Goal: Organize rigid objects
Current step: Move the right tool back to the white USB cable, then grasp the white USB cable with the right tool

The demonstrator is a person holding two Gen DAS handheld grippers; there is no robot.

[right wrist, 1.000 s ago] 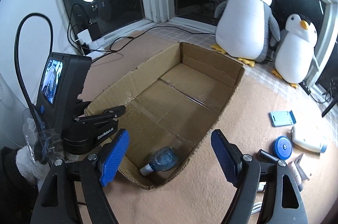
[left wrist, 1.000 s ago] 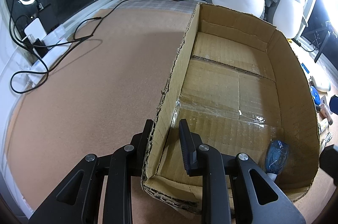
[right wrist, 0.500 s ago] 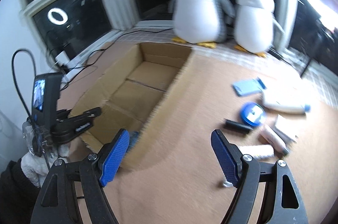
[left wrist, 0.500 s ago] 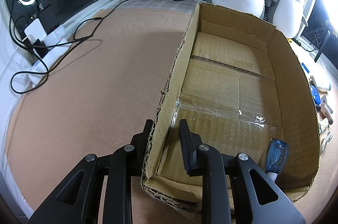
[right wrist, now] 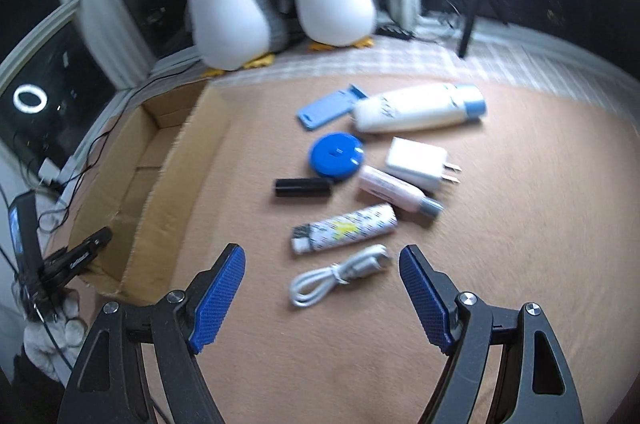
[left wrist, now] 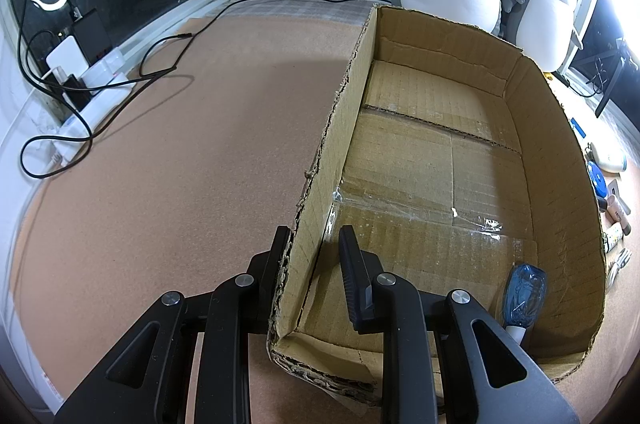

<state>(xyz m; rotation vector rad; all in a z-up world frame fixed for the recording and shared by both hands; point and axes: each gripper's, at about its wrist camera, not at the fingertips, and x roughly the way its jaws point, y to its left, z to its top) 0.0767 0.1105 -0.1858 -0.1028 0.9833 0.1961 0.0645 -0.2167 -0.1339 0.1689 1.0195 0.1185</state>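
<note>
While the left gripper [left wrist: 314,260] straddles the box [left wrist: 440,191] wall w/ one finger outside and one inside, not quite pinching it, the right gripper [right wrist: 322,288] hangs wide apart over the mat [right wrist: 500,244]. Box is brown cardboard, open top, ragged rim; a blue bottle [left wrist: 524,294] lies in its near right corner, cap toward the camera. On the mat right of the box: white cable [right wrist: 340,274], coiled loosely, just ahead of the right fingertips, long axis roughly left-right; patterned tube [right wrist: 344,228] just beyond, same way; black tube [right wrist: 304,187], pink tube [right wrist: 394,191], blue disc [right wrist: 337,155], charger [right wrist: 416,161], white bottle [right wrist: 416,107] further on. Bare mat to the right of the items and near the gripper.
</note>
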